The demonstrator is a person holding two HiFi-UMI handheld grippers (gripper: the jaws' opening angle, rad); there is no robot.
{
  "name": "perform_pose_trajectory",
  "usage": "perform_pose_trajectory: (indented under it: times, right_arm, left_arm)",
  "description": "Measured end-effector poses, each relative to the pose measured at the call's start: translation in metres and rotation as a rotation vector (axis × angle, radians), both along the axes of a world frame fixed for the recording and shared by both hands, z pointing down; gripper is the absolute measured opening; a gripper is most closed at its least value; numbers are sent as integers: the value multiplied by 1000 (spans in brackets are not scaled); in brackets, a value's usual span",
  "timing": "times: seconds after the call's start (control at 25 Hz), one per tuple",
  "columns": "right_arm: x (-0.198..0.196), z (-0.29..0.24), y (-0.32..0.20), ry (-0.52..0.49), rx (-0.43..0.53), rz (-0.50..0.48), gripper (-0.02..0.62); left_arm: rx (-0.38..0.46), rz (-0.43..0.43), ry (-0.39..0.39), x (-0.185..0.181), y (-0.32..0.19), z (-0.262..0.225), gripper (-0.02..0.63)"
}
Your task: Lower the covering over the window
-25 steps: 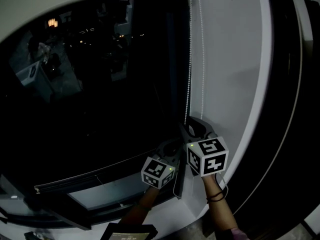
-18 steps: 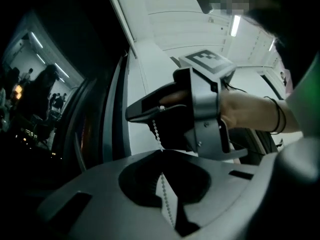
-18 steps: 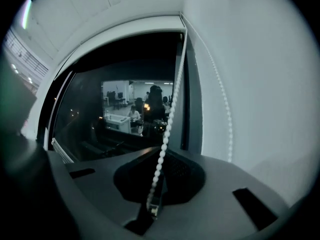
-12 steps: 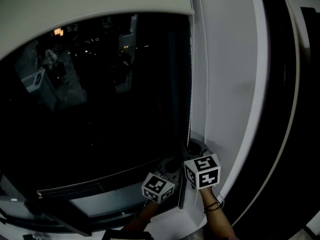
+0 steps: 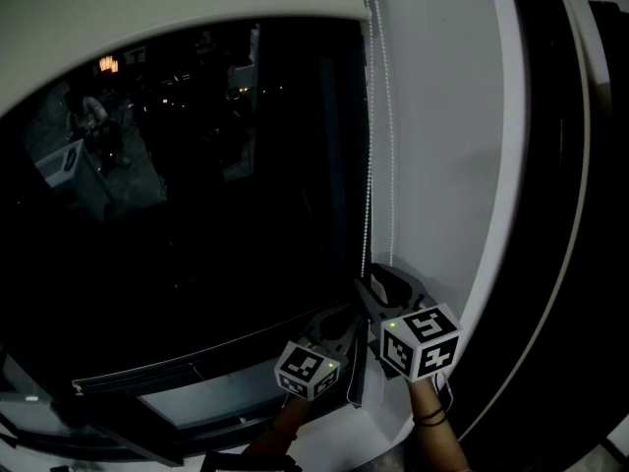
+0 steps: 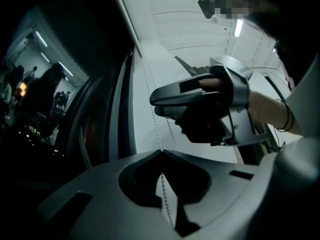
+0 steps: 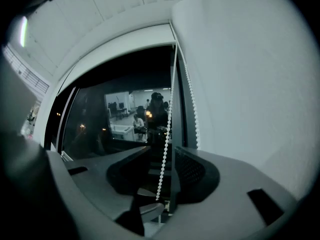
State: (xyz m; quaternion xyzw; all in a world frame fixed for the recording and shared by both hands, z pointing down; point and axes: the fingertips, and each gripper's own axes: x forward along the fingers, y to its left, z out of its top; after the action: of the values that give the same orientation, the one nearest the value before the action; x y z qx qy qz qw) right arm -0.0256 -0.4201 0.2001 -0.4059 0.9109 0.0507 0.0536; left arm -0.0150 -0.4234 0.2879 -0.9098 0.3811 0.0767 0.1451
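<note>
Your head view shows one dark window. One pale blind covers only its top strip. Two strands of bead chain hang side by side at the window's right edge, next to the white wall. Both your claws sit at the foot of those strands. The left claw is lower, and the right claw is just above it and to its right. You can count two marker cubes, one on the left and one on the right.

In the left gripper view, your left claw is pinched tight on one strand, which runs up from between its jaws. The second strand hangs free just beside it. The right claw shows above, with your hand behind it.

In the right gripper view, your right claw stands wide, its jaws having just been opening. One strand passes between them and neither pad presses it. The other strand hangs outside the jaws to the right, close to the wall.
</note>
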Motion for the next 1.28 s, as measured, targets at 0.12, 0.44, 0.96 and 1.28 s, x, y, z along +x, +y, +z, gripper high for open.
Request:
perform_pose_trajectory:
  times: [0.12,0.44,0.96,1.28]
  right_arm:
    - [7,-10,-7,-1,22,25,130]
    - [7,-14,-10,-50,86,20,18]
    - [9,68,-7,115,-24,43,15]
    - [-6,155,13,197,-143,8,15]
  left_arm:
    - [0,-7,-7,-5,-3,-1,2]
    - [2,22,-27,10,3,1,2]
    - [-243,32,-41,-14,27,100,2]
    - [-167,7,110,-53,14,30,44]
